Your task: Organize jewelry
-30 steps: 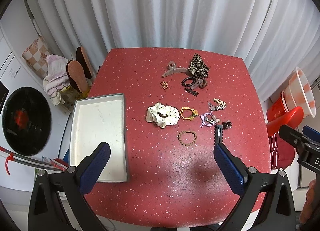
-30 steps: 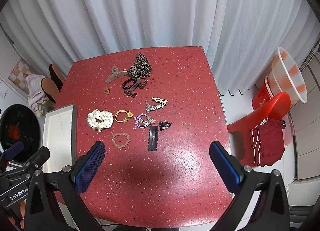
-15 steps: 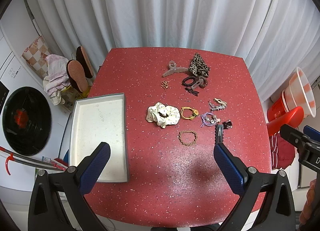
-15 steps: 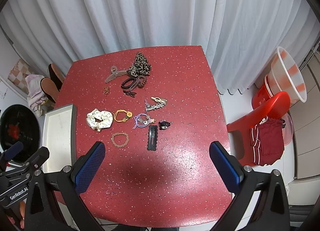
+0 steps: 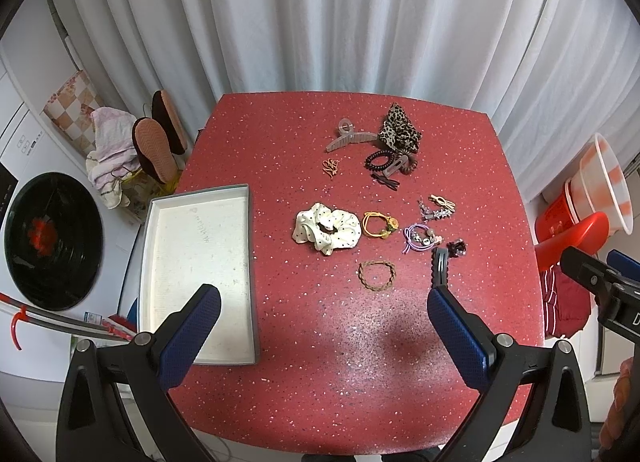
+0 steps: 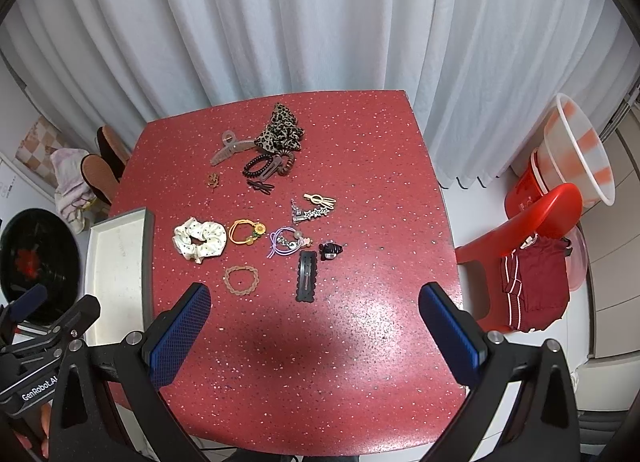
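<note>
Nothing is sorted yet, I'd say: both claws, left (image 5: 320, 328) and right (image 6: 314, 326), hang spread and empty. The jewelry lies ahead of them, the tray (image 5: 198, 262) bare beside the left claw. Next, lower onto the braided band (image 6: 241, 280) and pinch.

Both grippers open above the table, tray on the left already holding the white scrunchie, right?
Not quite. The tray holds nothing: in the left wrist view the white scrunchie lies on the red table beside it. Both grippers, left and right, are open.
</note>
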Motion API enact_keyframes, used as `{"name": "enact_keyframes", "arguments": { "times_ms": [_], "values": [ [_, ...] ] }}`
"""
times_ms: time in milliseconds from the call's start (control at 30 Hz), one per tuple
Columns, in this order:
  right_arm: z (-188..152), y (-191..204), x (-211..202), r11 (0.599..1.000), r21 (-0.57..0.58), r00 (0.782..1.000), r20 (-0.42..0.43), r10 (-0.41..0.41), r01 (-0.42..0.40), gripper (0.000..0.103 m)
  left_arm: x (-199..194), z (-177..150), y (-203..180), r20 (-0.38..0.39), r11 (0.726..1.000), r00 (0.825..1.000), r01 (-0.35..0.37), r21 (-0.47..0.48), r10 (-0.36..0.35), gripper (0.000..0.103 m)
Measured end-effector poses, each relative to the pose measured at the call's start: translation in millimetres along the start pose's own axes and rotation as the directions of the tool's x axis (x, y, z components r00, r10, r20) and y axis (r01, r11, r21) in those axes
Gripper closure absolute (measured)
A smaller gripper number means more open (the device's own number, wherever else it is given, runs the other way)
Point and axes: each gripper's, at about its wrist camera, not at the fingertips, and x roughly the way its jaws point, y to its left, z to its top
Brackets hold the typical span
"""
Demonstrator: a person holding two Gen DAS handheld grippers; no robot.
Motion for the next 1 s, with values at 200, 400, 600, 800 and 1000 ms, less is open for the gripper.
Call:
{"name": "enact_keyframes", "arguments": {
  "times_ms": [200,400,600,800,1000],
  "values": [
    [0.1,-0.6,2.8,1.000,0.003,1.000,-0.005,0.001,-0.001,0.000,2.0,-0.3,-0.4,-0.003,1.000,1.000,-0.001,0.003,0.001,0.000],
    [-1.2,-2.2,5.2,1.000,0.005,1.000,-0.007,0.003,-0.003,0.000,4.0,-2.3,-2.1,-0.006,1.000,1.000,-0.001,0.008,0.001,0.000],
    [-3.6,-3.1,8.7,1.000,0.005,1.000,-0.016,0.004,-0.004,0.000,7.8,-5.2,-5.2,-0.016,1.000,1.000,-0.004,0.016,0.004,0.000],
    [-5.9,-6.2,15.1,1.000,0.004,1.000,-0.030,0.003,-0.003,0.000,15.0,-4.5,-4.7,-0.035,1.000,0.999,-0.013,0.013,0.013,0.000],
    [-13.7,-11.4,32.8,1.000,0.014,0.997,-0.072,0.007,-0.006,0.000,33.4,-10.0,-2.8,-0.076,1.000,0.997,-0.002,0.008,0.003,0.000]
  ]
}}
